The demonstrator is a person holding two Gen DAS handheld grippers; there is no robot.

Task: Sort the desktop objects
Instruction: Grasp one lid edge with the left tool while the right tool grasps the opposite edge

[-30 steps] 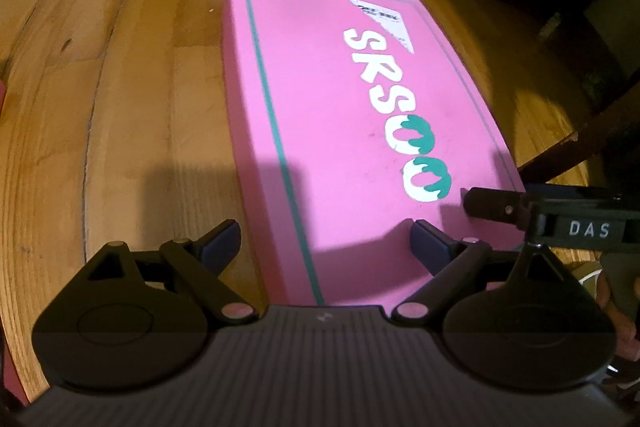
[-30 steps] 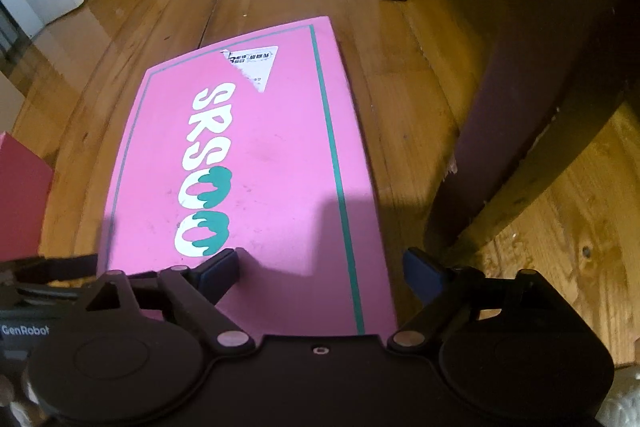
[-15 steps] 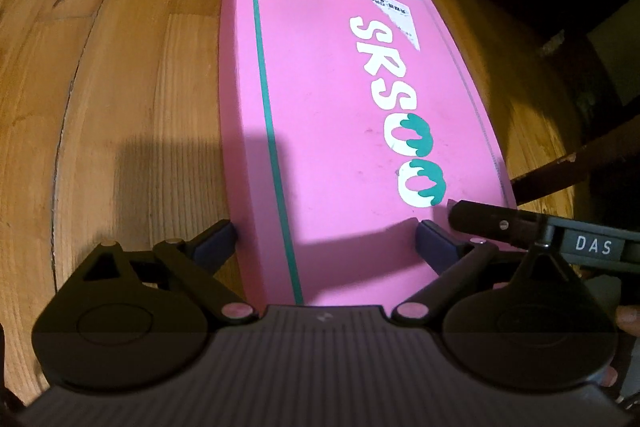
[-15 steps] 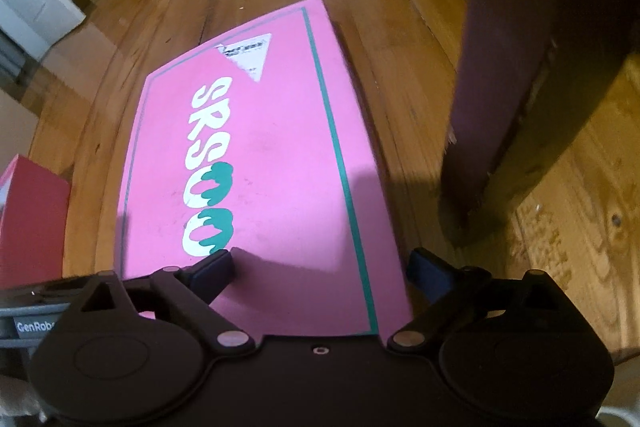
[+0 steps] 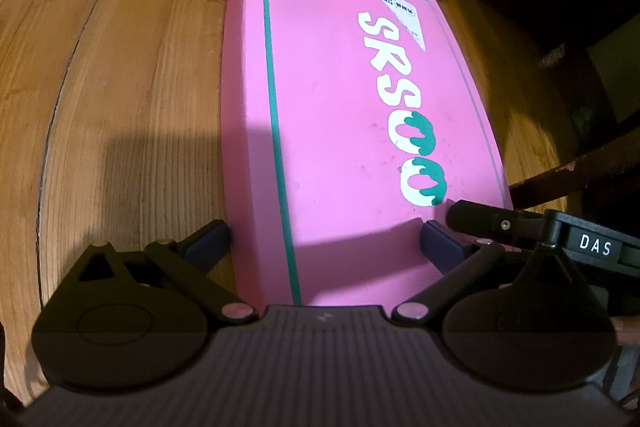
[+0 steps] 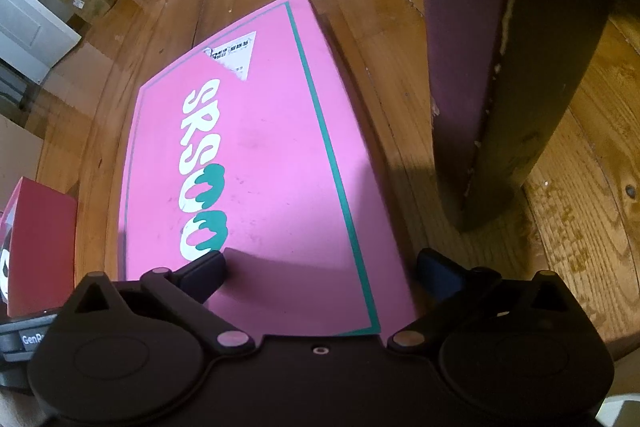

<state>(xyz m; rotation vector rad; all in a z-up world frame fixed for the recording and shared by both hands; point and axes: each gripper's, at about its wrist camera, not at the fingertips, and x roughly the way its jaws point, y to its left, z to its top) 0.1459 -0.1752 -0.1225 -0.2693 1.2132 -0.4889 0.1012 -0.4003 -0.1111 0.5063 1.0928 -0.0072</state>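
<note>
Flat pink cardboard box (image 5: 352, 131) on wooden floor (image 5: 120, 75); left gripper (image 5: 326, 245) and right gripper (image 6: 320, 269) spread wide, straddling its near corners. Unlifted; sorting pending.

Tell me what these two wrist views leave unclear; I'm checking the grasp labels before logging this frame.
- Near end of the pink box: hidden in both views behind each gripper's body, so contact there is unseen.
- Torn white label: print too small to read.
- Red box: cut off by the right view's left edge.
- Left gripper, right gripper: fingers straddle the box's corners; whether they touch it is unclear.
</note>
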